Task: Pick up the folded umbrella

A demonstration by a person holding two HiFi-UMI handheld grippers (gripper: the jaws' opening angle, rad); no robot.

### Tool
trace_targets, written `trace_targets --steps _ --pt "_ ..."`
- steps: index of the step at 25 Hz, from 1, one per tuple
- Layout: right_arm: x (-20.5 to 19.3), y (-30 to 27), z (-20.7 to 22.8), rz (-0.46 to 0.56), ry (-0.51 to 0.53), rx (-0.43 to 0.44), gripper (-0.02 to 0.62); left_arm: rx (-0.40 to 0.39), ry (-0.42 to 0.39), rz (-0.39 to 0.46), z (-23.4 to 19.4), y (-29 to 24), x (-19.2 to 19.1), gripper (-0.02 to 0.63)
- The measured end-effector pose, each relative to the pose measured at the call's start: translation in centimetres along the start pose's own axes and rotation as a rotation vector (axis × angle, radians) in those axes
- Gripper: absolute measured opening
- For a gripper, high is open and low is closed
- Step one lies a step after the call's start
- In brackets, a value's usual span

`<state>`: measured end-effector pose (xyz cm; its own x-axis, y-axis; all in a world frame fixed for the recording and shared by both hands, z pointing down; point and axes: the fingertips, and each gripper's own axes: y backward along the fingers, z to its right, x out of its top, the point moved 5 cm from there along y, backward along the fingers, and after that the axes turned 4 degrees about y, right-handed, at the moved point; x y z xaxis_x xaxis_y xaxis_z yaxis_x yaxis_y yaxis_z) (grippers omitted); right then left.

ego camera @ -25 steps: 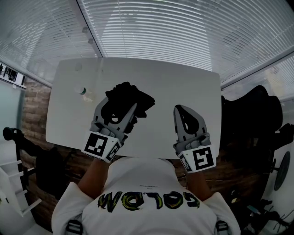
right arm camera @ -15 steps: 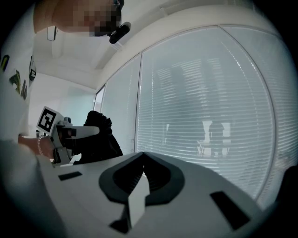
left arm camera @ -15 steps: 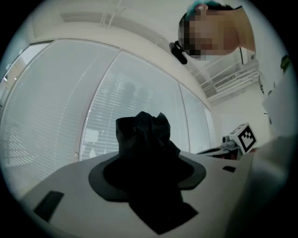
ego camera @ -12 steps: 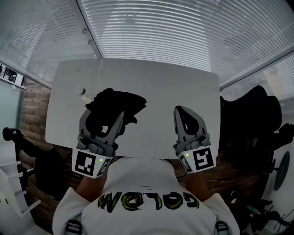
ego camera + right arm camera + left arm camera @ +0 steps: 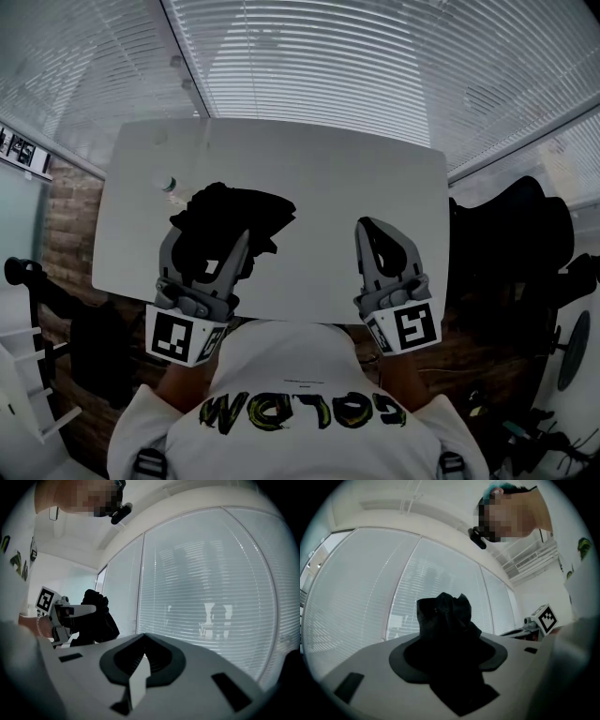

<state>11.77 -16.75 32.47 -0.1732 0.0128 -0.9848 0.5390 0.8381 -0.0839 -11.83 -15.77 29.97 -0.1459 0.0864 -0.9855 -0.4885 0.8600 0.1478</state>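
Note:
The folded umbrella [image 5: 234, 211] is a crumpled black bundle held up over the left half of the white table [image 5: 356, 169]. My left gripper [image 5: 214, 232] is shut on the umbrella, its fingers on either side of the black fabric. In the left gripper view the umbrella [image 5: 450, 630] fills the space between the jaws and sticks out beyond them. My right gripper [image 5: 362, 225] hovers over the table's near right part, shut and holding nothing. From the right gripper view [image 5: 143, 637], the left gripper [image 5: 70, 612] and the umbrella [image 5: 96, 620] show at the left.
A clear plastic bottle [image 5: 169, 186] lies on the table just left of the umbrella. Window blinds [image 5: 356, 66] run behind the table. A black chair [image 5: 525, 234] stands to the right of the table.
My left gripper has moved left and back toward the person, rising with the umbrella in it. The right gripper has kept still.

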Motion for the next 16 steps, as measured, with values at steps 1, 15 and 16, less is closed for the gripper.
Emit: trace_targets --steps 1,15,16 --pt "-0.1 0.03 -0.02 -0.002 -0.001 -0.001 0.011 0.0 0.001 0.0 -0.01 0.03 -0.02 0.253" --pt "-0.13 0.44 -0.3 -0.003 0.003 -0.006 0.011 -0.008 0.008 -0.002 0.03 0.34 0.26 0.253" --pt "-0.14 0.43 -0.32 -0.002 0.004 -0.006 0.011 -0.008 0.008 -0.002 0.01 0.37 0.26 0.253"
